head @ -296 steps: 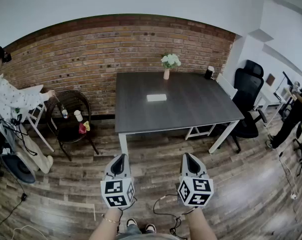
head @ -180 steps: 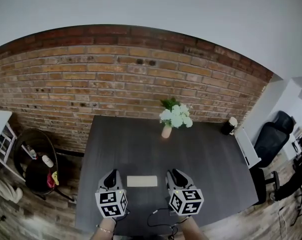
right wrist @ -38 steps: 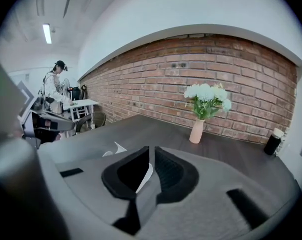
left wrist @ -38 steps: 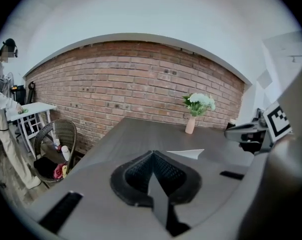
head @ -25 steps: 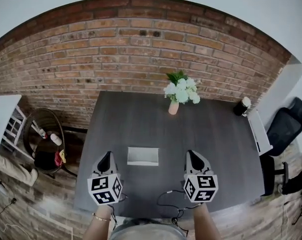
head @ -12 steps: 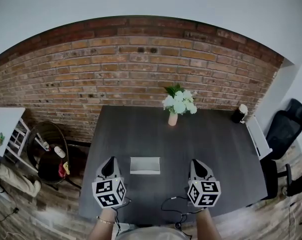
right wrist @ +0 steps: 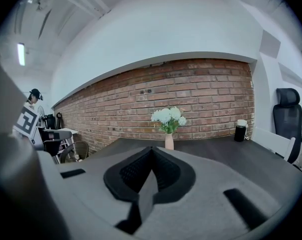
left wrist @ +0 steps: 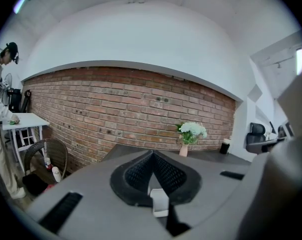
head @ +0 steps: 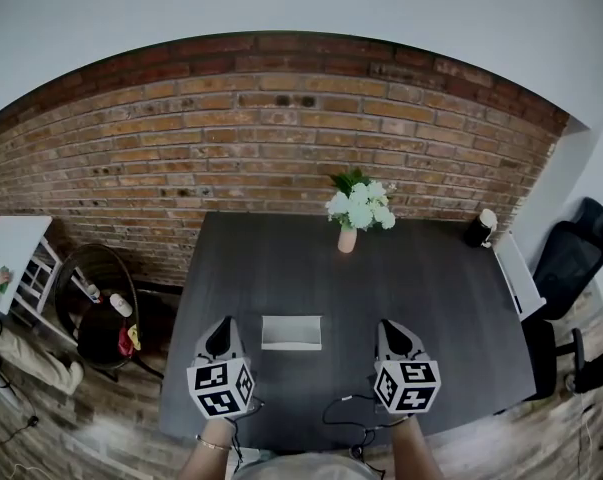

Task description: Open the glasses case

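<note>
Left tongs [head: 219, 326]: we saw them pressed together and empty, over the near edge of the desk [head: 431, 288].
Right tongs [head: 391, 328]: pressed together too, holding nothing.
Glasses case [head: 291, 332]: it lay flat on the desk between the two, about level with their tips, touching neither.
Long axis: it ran left to right.
Nearer side: we judged the left one slightly closer.

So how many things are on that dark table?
3: a white case near the front edge, a vase of flowers at the back middle, and a dark cup at the back right corner. Nothing else shows.
</note>
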The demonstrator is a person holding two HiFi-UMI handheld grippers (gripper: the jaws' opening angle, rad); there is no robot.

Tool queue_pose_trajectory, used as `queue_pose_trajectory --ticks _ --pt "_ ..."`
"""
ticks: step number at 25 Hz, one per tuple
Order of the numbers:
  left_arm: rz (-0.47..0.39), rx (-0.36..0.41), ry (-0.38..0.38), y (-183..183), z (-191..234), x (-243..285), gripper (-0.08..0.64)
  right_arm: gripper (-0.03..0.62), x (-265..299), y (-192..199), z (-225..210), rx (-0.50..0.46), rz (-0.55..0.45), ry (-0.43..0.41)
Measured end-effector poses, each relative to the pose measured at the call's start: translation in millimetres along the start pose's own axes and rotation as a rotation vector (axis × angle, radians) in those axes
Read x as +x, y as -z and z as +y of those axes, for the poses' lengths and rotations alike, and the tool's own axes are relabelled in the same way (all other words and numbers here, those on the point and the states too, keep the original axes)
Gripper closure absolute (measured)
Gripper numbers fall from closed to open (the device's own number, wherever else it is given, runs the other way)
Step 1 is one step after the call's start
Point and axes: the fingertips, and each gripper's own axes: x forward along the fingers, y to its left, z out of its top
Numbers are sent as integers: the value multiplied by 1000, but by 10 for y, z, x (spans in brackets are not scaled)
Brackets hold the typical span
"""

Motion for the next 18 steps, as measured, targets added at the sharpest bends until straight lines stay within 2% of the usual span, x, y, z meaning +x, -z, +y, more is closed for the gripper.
queue_pose_trajectory --ticks 18 --pt "20 -8 2 89 22 96 566 591 62 31 -26 -24 20 8"
